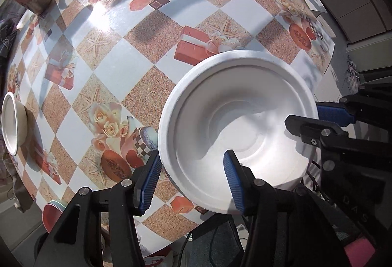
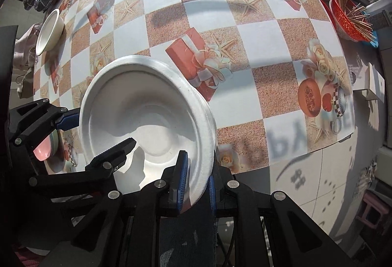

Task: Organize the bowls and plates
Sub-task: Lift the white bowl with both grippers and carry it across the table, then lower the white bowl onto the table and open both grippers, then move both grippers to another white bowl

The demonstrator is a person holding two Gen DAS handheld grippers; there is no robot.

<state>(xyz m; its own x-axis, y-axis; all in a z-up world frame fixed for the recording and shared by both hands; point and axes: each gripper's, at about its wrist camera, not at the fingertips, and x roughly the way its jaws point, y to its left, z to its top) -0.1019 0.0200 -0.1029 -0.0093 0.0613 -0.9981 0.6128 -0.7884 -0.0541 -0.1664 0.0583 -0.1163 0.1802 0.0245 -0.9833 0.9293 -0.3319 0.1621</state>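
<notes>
With both tongs on one plate [image 1: 235, 120], your next move hinges on who carries it. Your right tongs [image 2: 196, 183] are clamped on the rim's near-right edge, one pad inside, one under. Your left tongs [image 1: 193, 183] straddle the opposite rim, one pad over the well and one outside, with a visible gap, so they look open, not gripping. The plate hangs tilted over the near edge of the tabletop [image 1: 137, 66], directly ahead of both tongs and equally close to each. A cream bowl [image 2: 50, 30] sits far left, well ahead of your left tongs. Pink dishes [image 1: 52, 214] lie just left of and below them. I'd guess that stack is the drop spot; the left tongs are nearer.
</notes>
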